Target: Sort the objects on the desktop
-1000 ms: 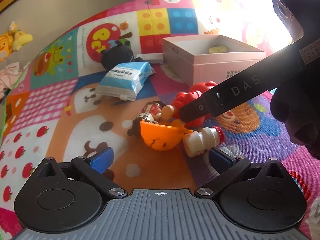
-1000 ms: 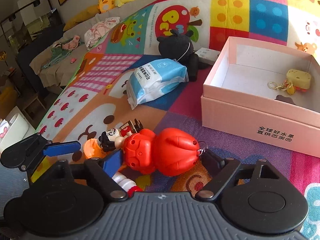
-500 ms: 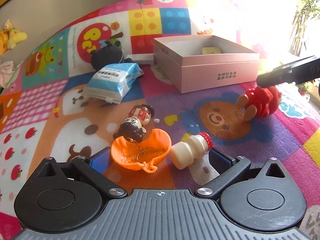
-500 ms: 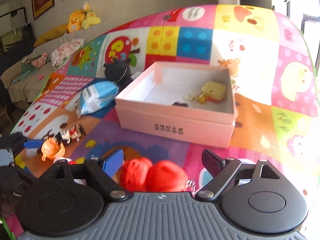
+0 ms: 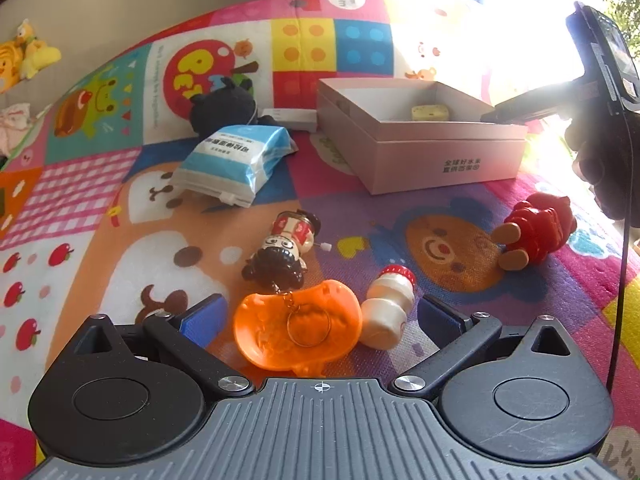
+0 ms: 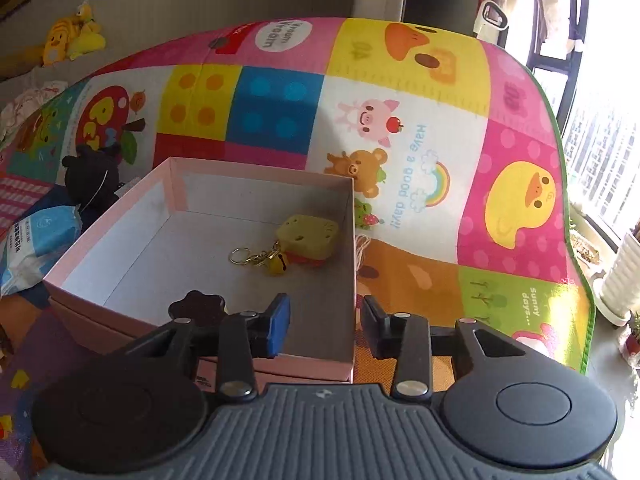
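left gripper (image 5: 320,314) jaws spread, right gripper (image 6: 326,326) empty

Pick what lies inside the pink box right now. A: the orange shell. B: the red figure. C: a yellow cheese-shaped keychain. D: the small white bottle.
C: the yellow cheese-shaped keychain lies on the floor of the pink box; the red figure lies outside on the mat.

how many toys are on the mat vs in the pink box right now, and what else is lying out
Toys on mat: 5 (red figure, doll keychain, orange shell, bottle toy, black plush)
Toys in pink box: 2 (yellow keychain, dark paw)
Packets: 1 (tissue pack)
Total: 8
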A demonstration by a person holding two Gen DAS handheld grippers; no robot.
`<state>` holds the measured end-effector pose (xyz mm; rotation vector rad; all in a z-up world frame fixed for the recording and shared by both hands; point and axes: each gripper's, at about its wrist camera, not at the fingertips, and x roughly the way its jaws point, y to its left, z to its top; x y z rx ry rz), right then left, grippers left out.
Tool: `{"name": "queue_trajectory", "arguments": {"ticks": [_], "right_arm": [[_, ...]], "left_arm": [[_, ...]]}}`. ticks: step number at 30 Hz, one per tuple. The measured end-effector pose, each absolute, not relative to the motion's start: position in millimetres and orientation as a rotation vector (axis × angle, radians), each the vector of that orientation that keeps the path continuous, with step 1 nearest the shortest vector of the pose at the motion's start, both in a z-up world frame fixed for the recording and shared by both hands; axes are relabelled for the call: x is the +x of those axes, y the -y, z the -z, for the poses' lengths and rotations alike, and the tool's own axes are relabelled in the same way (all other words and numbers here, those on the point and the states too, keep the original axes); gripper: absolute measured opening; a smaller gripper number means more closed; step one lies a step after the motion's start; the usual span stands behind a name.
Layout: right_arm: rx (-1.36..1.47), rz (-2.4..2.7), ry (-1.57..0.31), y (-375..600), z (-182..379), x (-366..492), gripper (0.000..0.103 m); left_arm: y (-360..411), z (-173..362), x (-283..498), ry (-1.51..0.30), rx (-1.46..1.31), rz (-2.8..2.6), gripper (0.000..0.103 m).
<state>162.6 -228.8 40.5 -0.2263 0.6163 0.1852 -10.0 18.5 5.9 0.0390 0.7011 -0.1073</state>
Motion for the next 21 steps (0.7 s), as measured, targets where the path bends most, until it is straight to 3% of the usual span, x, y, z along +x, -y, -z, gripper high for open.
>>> {"name": "queue_trajectory", "arguments": {"ticks": [6,8,9,10,21], "right_arm": [[-0.387,-0.244,-0.527,201.7,-41.9,138.4,0.035],[-0.483,-0.294,-0.467,189.4,-39.1,122.0,0.025],[-0.526,-0.34,-0.448,182.9,-37.7,114.4,0.006],[-0.545,-0.383,-0.452,177.7,-36.8,109.7,0.001],[-0.519,-0.344,-0.488,196.4,-44.1,108.8,0.005]], "left_arm": [[-20.3,-2.9,-10.7,-0.703,0.022,0.117,0.103],[-20.1,-1.9,-11.4,-0.706,0.022,0.121,0.103],[-20.1,-1.7,-11.5,-0.707,0.022,0.123,0.103],[-19.8,-1.2,-12.1,-0.708,0.022,0.122,0.103],[-29.6,-11.3,-14.1,-0.681,-0.01,0.102,0.103]]}}
